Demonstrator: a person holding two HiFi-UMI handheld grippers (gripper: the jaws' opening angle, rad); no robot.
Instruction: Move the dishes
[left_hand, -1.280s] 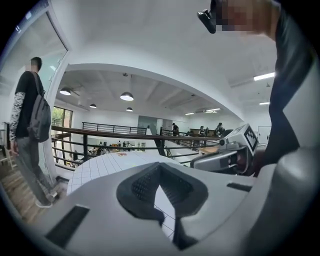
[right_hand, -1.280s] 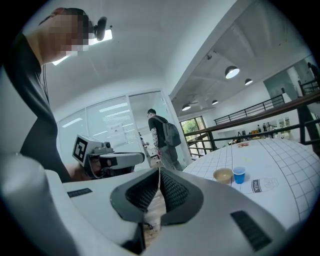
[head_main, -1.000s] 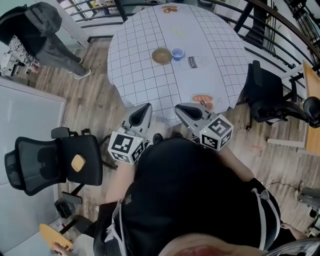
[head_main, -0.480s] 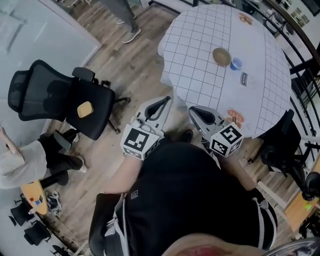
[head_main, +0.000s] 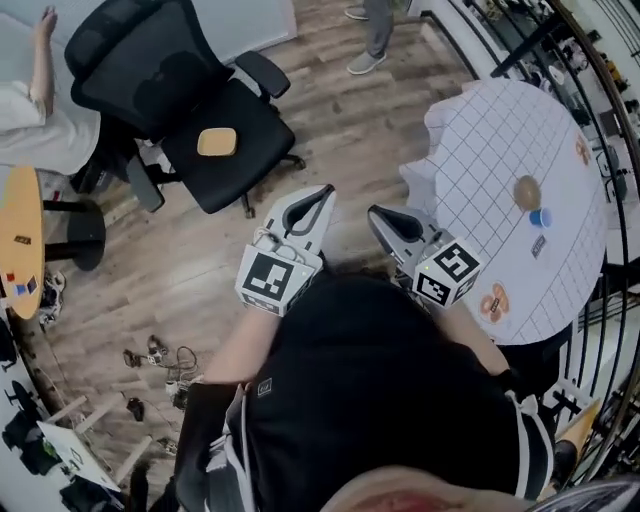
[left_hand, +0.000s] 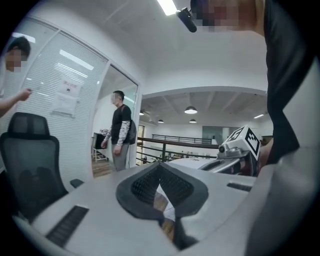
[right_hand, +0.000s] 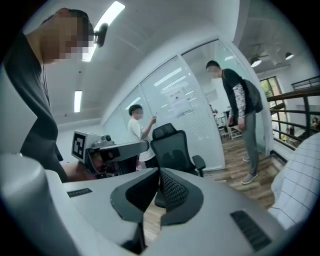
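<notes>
Approach step, as judged: left claw (head_main: 319, 196) and right claw (head_main: 379, 217), both clenched empty, hang short of the round white grid-cloth desk (head_main: 470, 160) bearing the brown round bowl (head_main: 527, 192) and small blue cup (head_main: 540, 217); next, reach deskward and unclench.

View swung left — the desk (head_main: 487, 160), centred a second ago, is now pushed to the right edge. The black chair (head_main: 160, 75) is brought up top; left tongs (head_main: 322, 192) and right tongs (head_main: 376, 216) are now held over wooden floor (head_main: 190, 265).

Gridded table (head_main: 478, 158) (bowl (head_main: 527, 192), blue cup (head_main: 540, 217))
</notes>
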